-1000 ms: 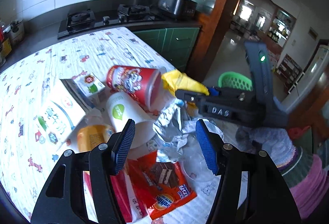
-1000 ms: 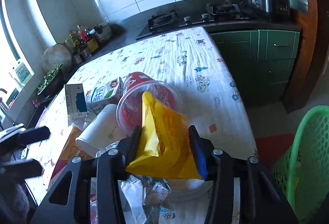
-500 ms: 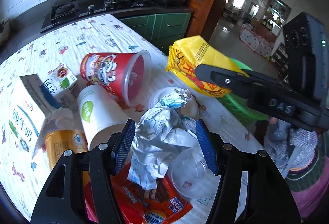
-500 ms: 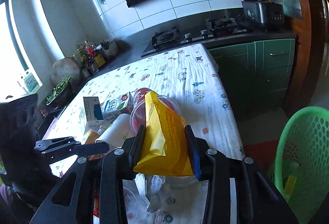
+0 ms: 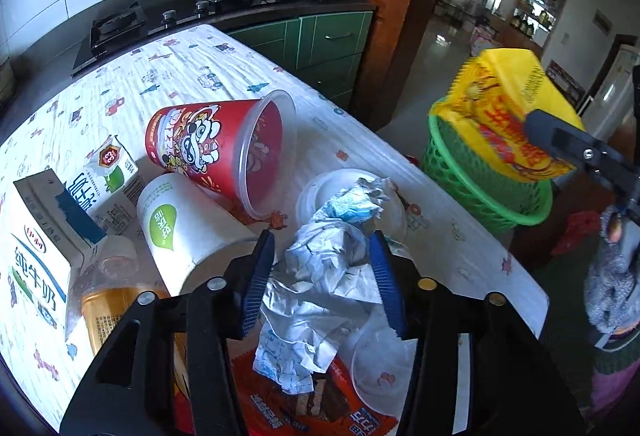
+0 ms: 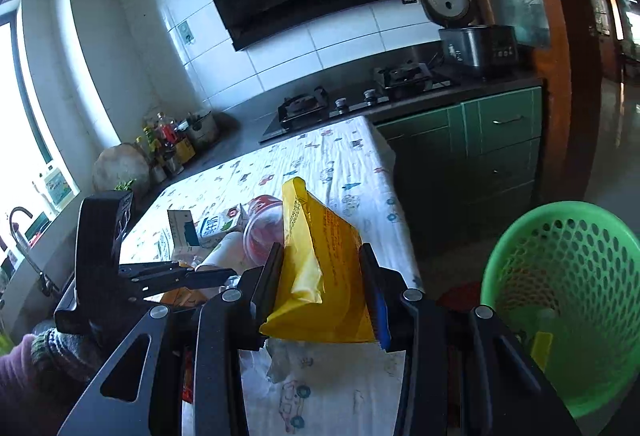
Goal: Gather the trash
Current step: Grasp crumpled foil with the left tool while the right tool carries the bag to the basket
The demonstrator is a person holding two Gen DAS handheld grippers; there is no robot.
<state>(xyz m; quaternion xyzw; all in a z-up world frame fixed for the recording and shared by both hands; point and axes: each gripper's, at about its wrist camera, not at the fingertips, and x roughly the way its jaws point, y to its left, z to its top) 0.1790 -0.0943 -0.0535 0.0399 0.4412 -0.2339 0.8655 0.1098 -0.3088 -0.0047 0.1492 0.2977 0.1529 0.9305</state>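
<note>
My left gripper [image 5: 322,268] hangs low over the trash pile on the table with its jaws closing. A crumpled white paper [image 5: 324,276] fills the gap and touches both blue pads. My right gripper [image 6: 320,250] is shut on a yellow snack bag [image 6: 316,236], held in the air past the table's end. In the left wrist view that yellow bag [image 5: 508,107] hangs just over the green basket [image 5: 480,195]. The green basket [image 6: 560,296] stands on the floor to the lower right of the bag, with some trash inside.
Around the paper lie a red noodle cup [image 5: 208,143] on its side, a white paper cup [image 5: 180,228], two milk cartons [image 5: 36,268], an orange bottle [image 5: 108,308], a red wafer wrapper [image 5: 300,408] and clear plastic lids [image 5: 376,364]. Green cabinets [image 6: 480,155] stand beyond the table.
The right gripper lifted the yellow bag off the pile and carried it right, over the green basket. The left gripper sank onto the crumpled paper and its jaws narrowed.
</note>
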